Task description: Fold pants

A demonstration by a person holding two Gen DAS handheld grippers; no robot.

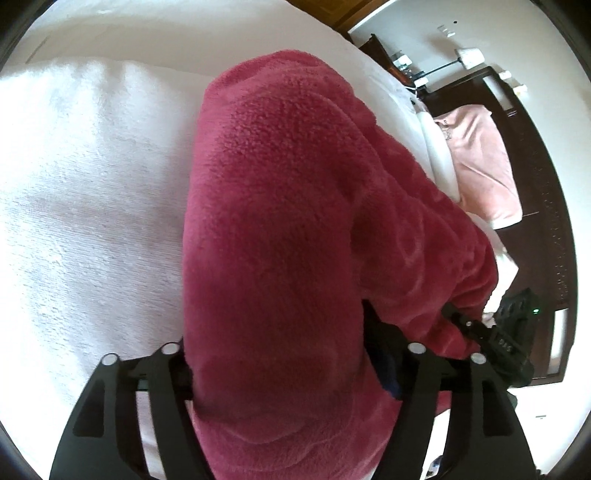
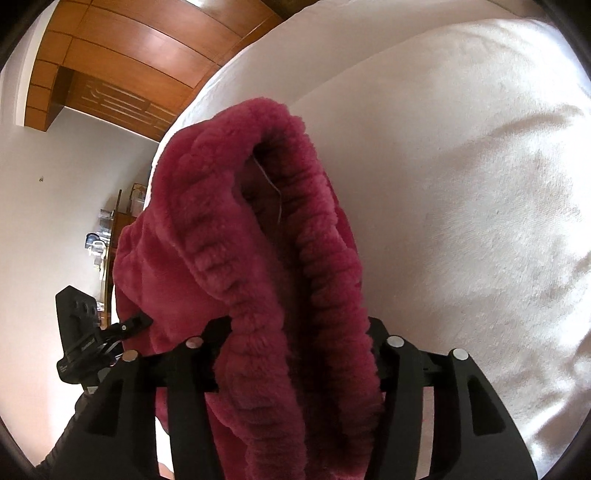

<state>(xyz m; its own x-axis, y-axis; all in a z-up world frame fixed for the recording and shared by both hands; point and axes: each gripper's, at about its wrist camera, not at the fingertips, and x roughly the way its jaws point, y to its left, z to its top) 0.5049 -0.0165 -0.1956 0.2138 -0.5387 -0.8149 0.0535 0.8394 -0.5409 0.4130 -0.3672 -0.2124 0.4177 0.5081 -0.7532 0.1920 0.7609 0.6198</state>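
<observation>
**Fleece pants draped through both tools, over the bed**

The left tool (image 1: 291,354) stands spread, the red pants (image 1: 280,221) bulging between its fingers. The right tool (image 2: 291,347) straddles the ribbed waistband (image 2: 258,236); whether it pinches, I cannot tell. Beyond both lies the white bed (image 1: 92,203). The fleece looks thick, limp and light; best taken at the firmer waistband.

Bed (image 1: 92,184) carries everything: white, nubbly towel-like cover, a few shallow creases. Smoother white sheet (image 1: 184,33) shows past the cover's far edge. Crimson fleece pants (image 1: 280,206) lie bunched on the cover, ribbed waistband (image 2: 325,236) gaping upward. White pillow (image 1: 439,155) at the bed's side, pink garment (image 1: 484,162) draped just beside it.
</observation>
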